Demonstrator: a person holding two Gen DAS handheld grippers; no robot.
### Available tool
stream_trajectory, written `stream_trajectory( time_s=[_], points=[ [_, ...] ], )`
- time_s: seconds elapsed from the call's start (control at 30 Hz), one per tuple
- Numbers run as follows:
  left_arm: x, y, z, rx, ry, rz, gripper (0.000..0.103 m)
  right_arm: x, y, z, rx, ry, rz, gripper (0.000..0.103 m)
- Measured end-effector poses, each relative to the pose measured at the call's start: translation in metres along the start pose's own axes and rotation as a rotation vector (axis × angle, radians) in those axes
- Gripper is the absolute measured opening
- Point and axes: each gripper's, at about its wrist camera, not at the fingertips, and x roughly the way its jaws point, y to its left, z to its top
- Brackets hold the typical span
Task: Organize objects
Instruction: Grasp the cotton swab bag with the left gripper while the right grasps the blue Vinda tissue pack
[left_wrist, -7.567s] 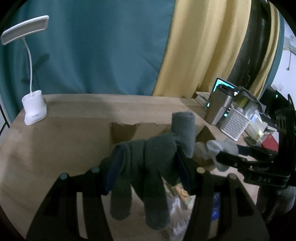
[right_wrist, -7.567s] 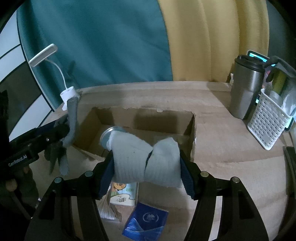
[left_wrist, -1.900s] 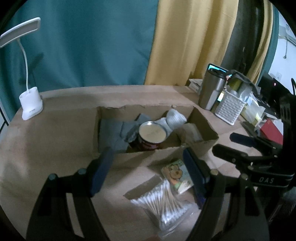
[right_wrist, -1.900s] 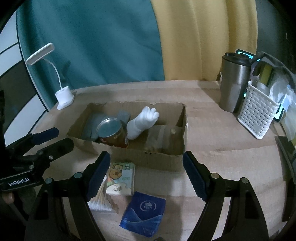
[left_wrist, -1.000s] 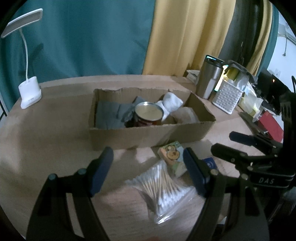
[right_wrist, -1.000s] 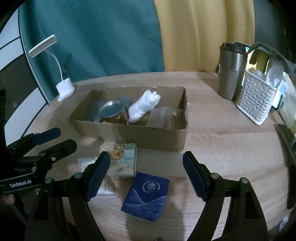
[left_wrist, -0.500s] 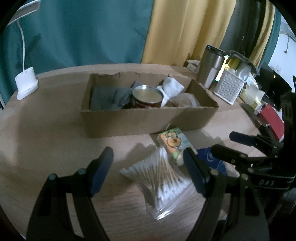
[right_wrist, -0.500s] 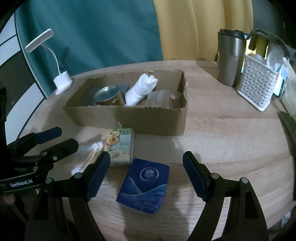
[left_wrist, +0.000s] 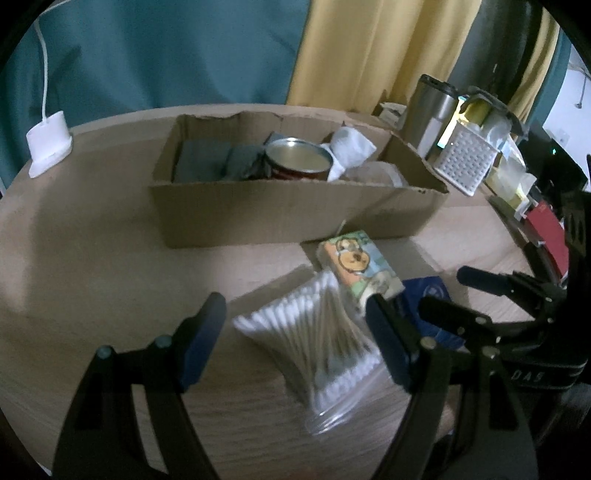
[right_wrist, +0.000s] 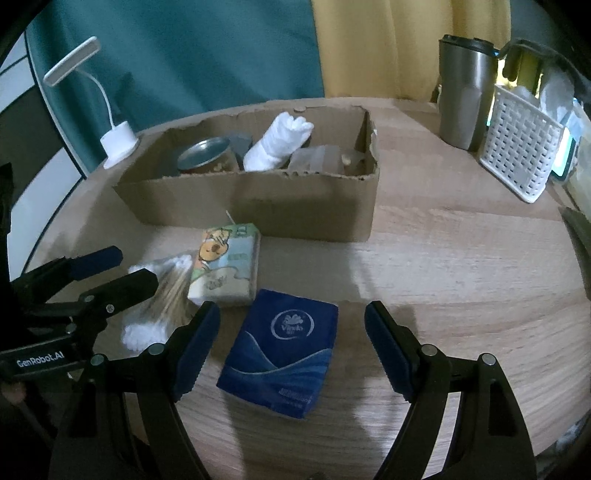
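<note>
Right wrist: both tools (right_wrist: 291, 339) (left_wrist: 295, 328) gape wide, holding nothing.

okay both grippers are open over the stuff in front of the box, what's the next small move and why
Probably lower the left hand-held gripper and close on the bag of cotton swabs. Its open jaws already straddle the bag, which lies on the table outside the cardboard box. The right hand-held gripper is likewise lined up over the blue tissue pack.
</note>
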Motion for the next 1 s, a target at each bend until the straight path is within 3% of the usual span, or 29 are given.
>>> stream_trajectory(
  time_s=[0.3,0.37,0.4,0.43,1.0],
  points=[
    [0.006,-0.001,-0.003,0.001,0.022,0.004,0.080,0.008,0.000,-0.006,-0.012,0.031,-0.002,0.083],
    [0.007,-0.001,-0.003,0.000,0.025,0.001,0.087,0.011,0.001,-0.008,-0.020,0.039,-0.001,0.082],
    [0.007,0.000,-0.003,-0.003,0.028,-0.006,0.099,0.012,0.001,-0.008,-0.023,0.043,-0.001,0.082],
    [0.007,0.000,-0.003,-0.005,0.028,-0.011,0.100,0.013,0.001,-0.008,-0.026,0.046,-0.003,0.078],
    [0.027,-0.008,-0.009,0.050,0.097,0.024,0.100,0.016,-0.001,-0.011,-0.046,0.040,-0.008,0.065]
  ],
)
